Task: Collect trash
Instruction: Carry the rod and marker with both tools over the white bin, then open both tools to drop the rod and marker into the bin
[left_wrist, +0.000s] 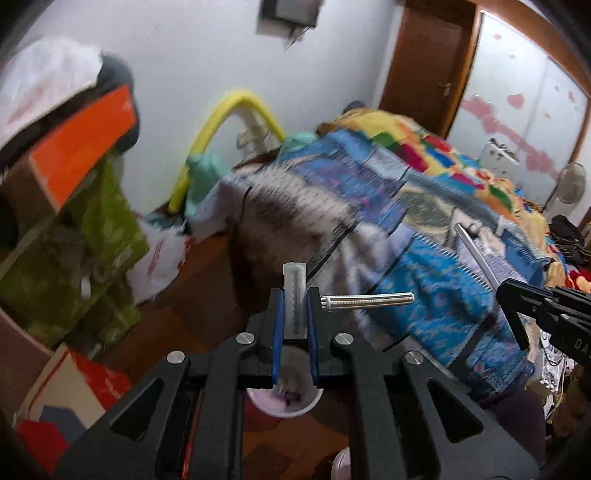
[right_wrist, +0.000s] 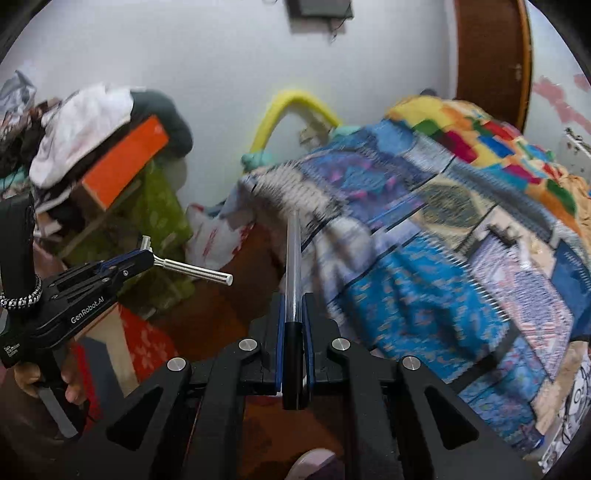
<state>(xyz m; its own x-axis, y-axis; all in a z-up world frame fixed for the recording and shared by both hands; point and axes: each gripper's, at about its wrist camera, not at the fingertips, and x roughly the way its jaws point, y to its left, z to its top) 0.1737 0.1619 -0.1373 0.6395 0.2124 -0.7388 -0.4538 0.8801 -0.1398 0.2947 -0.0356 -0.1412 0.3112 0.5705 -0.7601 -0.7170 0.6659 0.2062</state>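
Note:
My left gripper (left_wrist: 294, 295) is shut on the clear head of a silver safety razor (left_wrist: 367, 301), whose metal handle sticks out to the right. It also shows in the right wrist view (right_wrist: 142, 254) at the left, razor handle (right_wrist: 195, 272) pointing right. My right gripper (right_wrist: 294, 314) is shut on a clear pen with a black cap (right_wrist: 294, 258), which points forward. The right gripper shows in the left wrist view (left_wrist: 517, 299) at the right edge, with the pen (left_wrist: 476, 254) slanting up. A pink cup (left_wrist: 284, 400) sits below the left gripper.
A bed with a patterned blue blanket (left_wrist: 406, 229) fills the right. A white plastic bag (left_wrist: 159, 262) lies on the brown floor by green fabric (left_wrist: 103, 229). An orange box (left_wrist: 81, 144) and clothes are piled at the left. A yellow hoop (left_wrist: 229, 122) leans on the wall.

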